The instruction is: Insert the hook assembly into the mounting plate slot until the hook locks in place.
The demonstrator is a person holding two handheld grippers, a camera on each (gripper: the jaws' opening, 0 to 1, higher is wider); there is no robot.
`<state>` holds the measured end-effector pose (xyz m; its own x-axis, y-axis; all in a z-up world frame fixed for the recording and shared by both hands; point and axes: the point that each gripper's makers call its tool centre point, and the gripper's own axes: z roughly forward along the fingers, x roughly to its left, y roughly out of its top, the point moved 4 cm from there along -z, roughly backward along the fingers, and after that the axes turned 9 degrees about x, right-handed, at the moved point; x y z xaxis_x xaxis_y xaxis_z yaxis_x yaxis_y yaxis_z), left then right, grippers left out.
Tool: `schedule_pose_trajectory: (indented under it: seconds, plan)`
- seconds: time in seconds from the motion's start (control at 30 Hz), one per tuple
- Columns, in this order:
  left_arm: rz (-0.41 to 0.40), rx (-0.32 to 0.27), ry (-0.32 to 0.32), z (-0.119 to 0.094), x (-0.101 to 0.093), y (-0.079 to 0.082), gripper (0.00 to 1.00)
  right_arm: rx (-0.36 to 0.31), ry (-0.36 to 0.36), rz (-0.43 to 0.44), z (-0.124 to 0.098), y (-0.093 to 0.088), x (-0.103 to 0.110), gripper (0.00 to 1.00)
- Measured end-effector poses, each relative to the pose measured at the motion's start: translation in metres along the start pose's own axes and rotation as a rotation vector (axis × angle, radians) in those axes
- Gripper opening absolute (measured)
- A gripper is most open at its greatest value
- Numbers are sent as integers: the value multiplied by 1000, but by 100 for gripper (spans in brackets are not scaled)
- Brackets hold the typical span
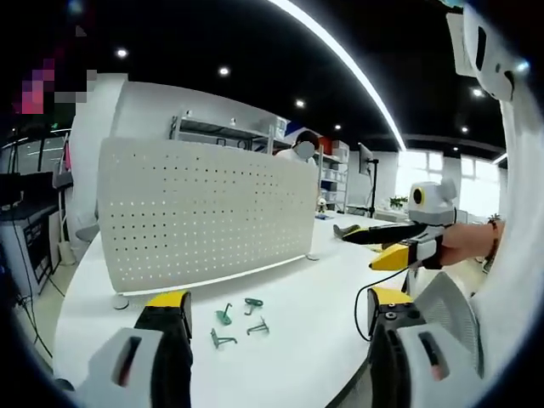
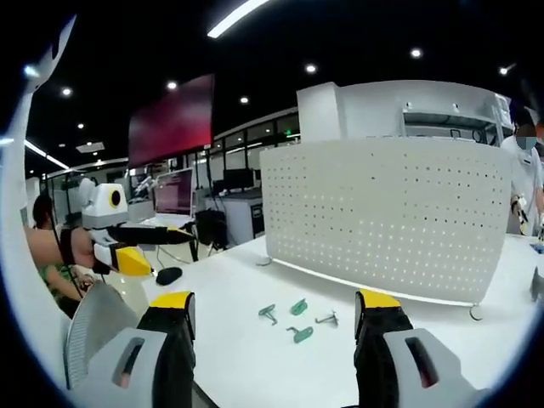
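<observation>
A white perforated mounting plate (image 1: 200, 212) stands upright on the white table (image 1: 323, 280). In the right gripper view the plate (image 2: 382, 212) stands to the right of centre. Several small green hooks (image 1: 238, 323) lie loose on the table in front of it, seen also as the hooks (image 2: 297, 321) in the right gripper view. My left gripper (image 1: 276, 319) is open, above the table's near edge, with the hooks between and beyond its jaws. My right gripper (image 2: 276, 313) is open too, short of the hooks. Each gripper also appears in the other's view: the right gripper (image 1: 399, 242), the left gripper (image 2: 127, 238).
A person (image 1: 302, 151) stands behind the plate near shelving. Monitors (image 2: 174, 191) and a black mouse (image 2: 168, 274) sit at the table's far end. Another person (image 2: 525, 170) stands at the right edge. The table edge runs just under both grippers.
</observation>
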<state>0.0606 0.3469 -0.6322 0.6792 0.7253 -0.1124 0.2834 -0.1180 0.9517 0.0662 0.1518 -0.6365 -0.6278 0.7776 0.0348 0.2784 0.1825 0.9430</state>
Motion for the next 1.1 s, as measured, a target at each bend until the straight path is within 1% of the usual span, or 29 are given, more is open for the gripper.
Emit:
schedule_pose_trajectory:
  seconds: [0.27,0.63,0.77,0.83,0.9,0.97,1.1]
  plan:
    - [-27,12,-5,9,15,-7,83,-1,-13,7,1,-1,-1,78]
    - [-55,37,-6,21,22,-16,78,3,-38,22,2,-3,-5,77]
    - [-58,56,-14,26,27,-23,76,8,-41,26,3,-4,-5,77]
    - [-68,61,-10,28,28,-25,75,9,-41,28,4,-4,-5,77]
    - [-95,58,-6,29,31,-27,76,14,-41,29,5,-5,-6,77]
    - [-100,57,-7,31,32,-29,74,18,-35,33,6,-7,-6,77]
    - [-106,88,-7,36,35,-38,74,40,-32,15,7,-10,-2,77]
